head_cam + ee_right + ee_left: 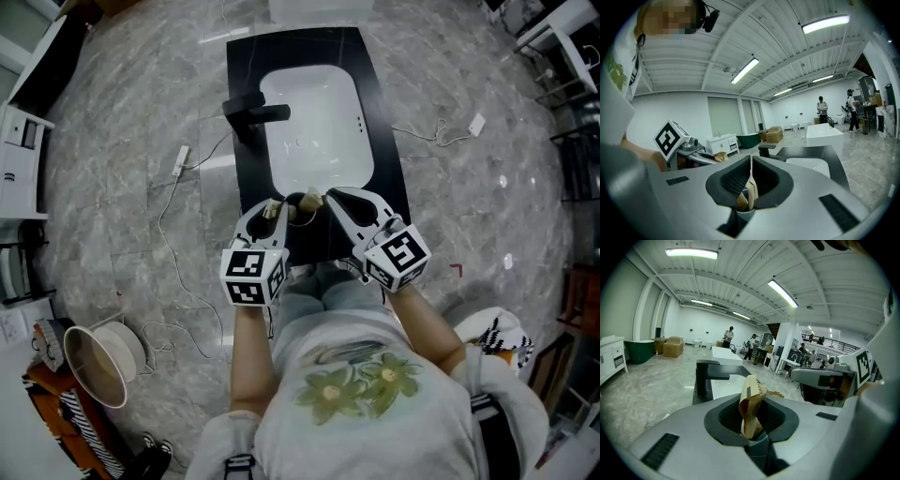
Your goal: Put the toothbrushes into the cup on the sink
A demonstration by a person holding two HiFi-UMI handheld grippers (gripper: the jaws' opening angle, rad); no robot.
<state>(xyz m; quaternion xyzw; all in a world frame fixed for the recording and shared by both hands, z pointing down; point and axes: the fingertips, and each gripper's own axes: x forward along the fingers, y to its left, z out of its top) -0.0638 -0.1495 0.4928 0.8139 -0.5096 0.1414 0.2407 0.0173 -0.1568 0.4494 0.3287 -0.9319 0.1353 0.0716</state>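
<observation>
Grey marble floor (122,122) is seen all round a black tabletop (386,141), with a white sink (314,112) set into it and a black tap (251,114) at its left edge. The left tongs (751,420) are closed narrowly on a brown paper wrapper (751,397) with a serrated end. The right tongs (750,183) are pressed almost fully together on a second brown paper piece (749,197). Whether the two pieces are joined cannot be told. Both tongs are held close together over the near end of the tabletop, where a dark round thing (302,201), possibly the cup, is seen between them. No bare toothbrush is shown; one is judged to be inside the wrapper. The step in hand is judged to be unwrapping. Next, the paper needs to be parted, and the toothbrush freed and lowered into the cup.
</observation>
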